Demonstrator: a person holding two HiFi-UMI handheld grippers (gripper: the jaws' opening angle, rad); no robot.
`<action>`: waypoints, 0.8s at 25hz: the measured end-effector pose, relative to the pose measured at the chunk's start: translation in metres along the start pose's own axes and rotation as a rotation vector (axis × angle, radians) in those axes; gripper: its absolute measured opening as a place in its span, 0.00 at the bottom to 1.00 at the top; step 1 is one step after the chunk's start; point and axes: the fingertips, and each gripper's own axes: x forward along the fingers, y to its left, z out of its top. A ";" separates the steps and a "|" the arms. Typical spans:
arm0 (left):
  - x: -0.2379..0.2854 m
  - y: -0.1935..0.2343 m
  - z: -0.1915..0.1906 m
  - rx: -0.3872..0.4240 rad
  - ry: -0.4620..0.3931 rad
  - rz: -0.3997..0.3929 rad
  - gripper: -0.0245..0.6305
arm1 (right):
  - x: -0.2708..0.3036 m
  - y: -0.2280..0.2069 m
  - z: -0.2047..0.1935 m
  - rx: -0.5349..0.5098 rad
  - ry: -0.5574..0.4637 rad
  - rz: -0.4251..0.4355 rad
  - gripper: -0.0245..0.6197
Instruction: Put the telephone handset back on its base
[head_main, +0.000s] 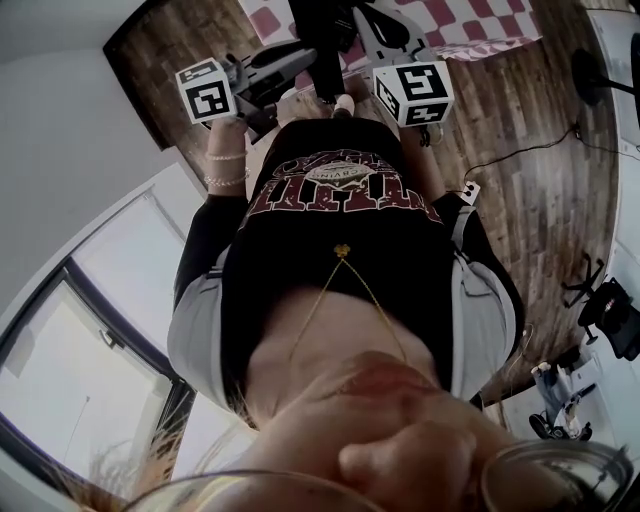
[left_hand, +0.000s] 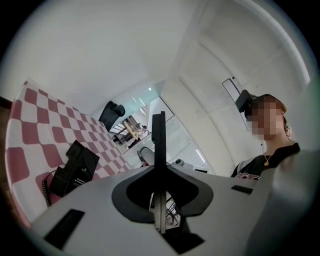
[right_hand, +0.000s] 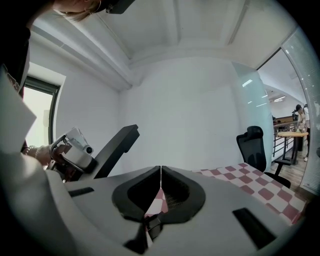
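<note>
Task not yet begun: the left gripper (left_hand: 159, 150) and right gripper (right_hand: 160, 172) are held with jaws together and empty. The black telephone (left_hand: 74, 167) sits on the checked cloth (left_hand: 35, 135), well apart to the left gripper's left. Its handset's position is unclear.

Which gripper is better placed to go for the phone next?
Left, likely. The left gripper has the telephone in view on the checkered cloth; the right gripper sees cloth and an office chair, no phone.
</note>
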 end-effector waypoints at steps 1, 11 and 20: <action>0.000 0.001 0.000 0.000 0.000 0.005 0.15 | 0.001 0.001 0.001 -0.001 0.000 0.006 0.07; 0.000 0.008 0.003 -0.002 0.027 0.012 0.15 | 0.003 -0.005 0.000 0.010 0.011 -0.010 0.07; 0.011 0.032 0.025 -0.017 0.127 -0.036 0.15 | 0.017 -0.029 0.000 0.059 0.012 -0.120 0.07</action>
